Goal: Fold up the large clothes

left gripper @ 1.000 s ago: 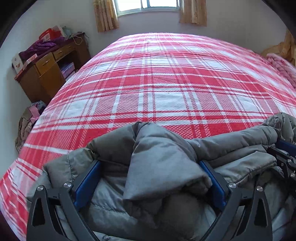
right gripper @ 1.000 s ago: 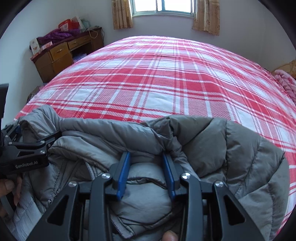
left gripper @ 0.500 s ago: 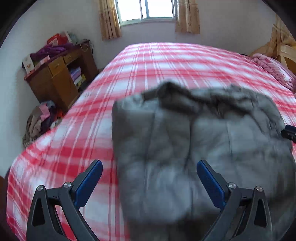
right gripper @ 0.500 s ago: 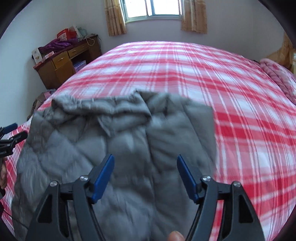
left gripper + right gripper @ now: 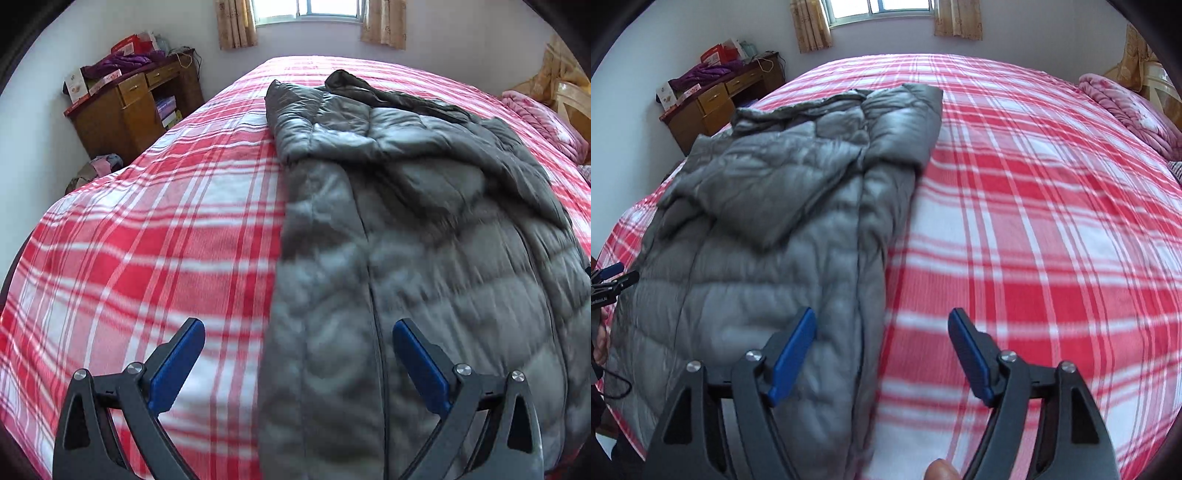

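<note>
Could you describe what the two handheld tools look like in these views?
Each tool, left tool and right tool, has black angular arms with triangular cut-outs, silver round bolts, and flat blue pads on its fingers. The right wrist view shows the left tool's side with white lettering, too small to read.

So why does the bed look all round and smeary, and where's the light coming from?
Left wrist view: the fisheye lens bulges the bed; the near half of the jacket smears with motion, the far end stays sharp. Right wrist view: the same bulge, the near plaid stripes streak. In both, daylight comes from the window at the top, which glares white.
</note>
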{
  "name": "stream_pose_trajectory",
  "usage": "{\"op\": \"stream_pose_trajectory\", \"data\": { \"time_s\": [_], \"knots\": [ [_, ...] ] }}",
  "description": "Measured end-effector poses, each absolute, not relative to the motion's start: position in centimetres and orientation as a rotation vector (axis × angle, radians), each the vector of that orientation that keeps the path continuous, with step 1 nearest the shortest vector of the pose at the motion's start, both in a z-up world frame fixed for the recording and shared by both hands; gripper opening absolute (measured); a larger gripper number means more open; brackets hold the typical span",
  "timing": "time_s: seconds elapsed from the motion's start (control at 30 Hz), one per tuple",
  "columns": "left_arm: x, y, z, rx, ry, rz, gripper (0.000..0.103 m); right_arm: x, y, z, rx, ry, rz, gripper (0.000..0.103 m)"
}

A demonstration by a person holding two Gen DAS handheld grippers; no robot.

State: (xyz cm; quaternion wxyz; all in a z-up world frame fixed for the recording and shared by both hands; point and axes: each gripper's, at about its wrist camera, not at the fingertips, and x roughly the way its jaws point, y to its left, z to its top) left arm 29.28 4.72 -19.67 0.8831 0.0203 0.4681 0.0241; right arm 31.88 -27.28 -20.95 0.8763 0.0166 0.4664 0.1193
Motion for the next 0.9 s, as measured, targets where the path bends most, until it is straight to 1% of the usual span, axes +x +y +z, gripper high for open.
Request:
{"op": "stream_pose_trajectory", "data": {
  "time_s": [0.2,0.57,0.6,0.63,0.67,0.7,0.73,0.77,0.8,0.87,0.9],
  "knots": [
    [25.8,4.6,-20.4,0.005,0.992,0.017,0.102,27.1,-27.2,-21.9,0.092,0.966,0.254,0.077],
    [20.5,5.5,-21.4,-0.068,1.015,-0.043,0.102,20.7,-27.4,-22.7,0.161,0.959,0.265,0.077],
    [20.2,5.4,-21.6,-0.075,1.016,-0.056,0.102,20.3,-27.3,-22.8,0.162,0.963,0.273,0.075],
    [19.9,5.3,-21.8,-0.088,1.017,-0.079,0.101,19.9,-27.2,-22.9,0.160,0.966,0.283,0.063],
    [19.7,5.1,-22.0,-0.098,1.021,-0.102,0.098,19.6,-27.0,-23.0,0.165,0.972,0.307,0.054],
    [19.4,4.7,-22.0,-0.078,1.009,-0.108,0.085,19.3,-26.8,-23.1,0.183,0.982,0.341,0.044],
    [19.2,4.3,-21.7,-0.054,0.998,-0.115,0.072,19.2,-26.7,-23.1,0.194,0.984,0.356,0.029],
    [19.0,3.9,-21.4,-0.036,0.989,-0.137,0.045,19.1,-26.5,-23.1,0.202,0.986,0.380,0.024],
    [18.9,3.6,-20.9,-0.042,0.988,-0.179,0.025,19.0,-26.4,-23.0,0.215,0.983,0.403,0.018],
    [18.6,3.5,-19.9,-0.040,0.976,-0.189,0.017,18.5,-26.0,-22.3,0.207,0.951,0.400,0.013],
    [18.1,3.5,-18.9,-0.029,0.949,-0.192,0.015,18.3,-26.1,-21.7,0.209,0.930,0.403,0.012]
  ]
}}
